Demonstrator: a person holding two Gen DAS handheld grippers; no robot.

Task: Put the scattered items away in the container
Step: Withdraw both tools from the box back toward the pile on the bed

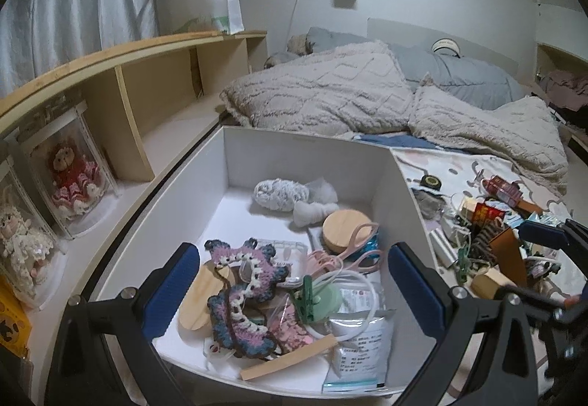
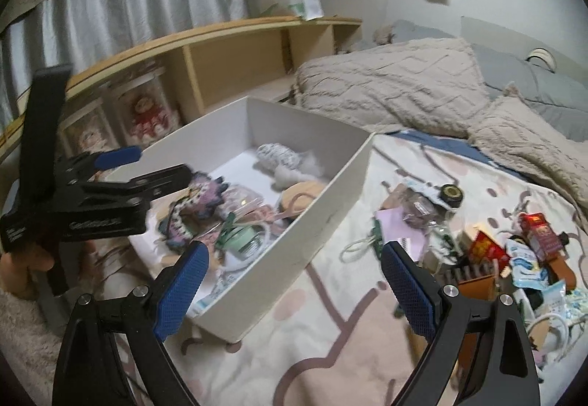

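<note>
White rectangular cardboard box part-filled, frame centre; scattered small-item pile remained on bed, lower right. Left gripper, right gripper both wide, empty.

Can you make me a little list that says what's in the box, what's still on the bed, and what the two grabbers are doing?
Box: white box on the bed, open top
In the box: knitted purple toy, pink scissors, round wooden lid, fluffy grey yarn, green clip
Still on the bed: messy pile beside the box, with a red carton, a small black and yellow round thing and a white cable
Left gripper: jaws open, empty, over the box
Right gripper: jaws open, empty, above the blanket
</note>
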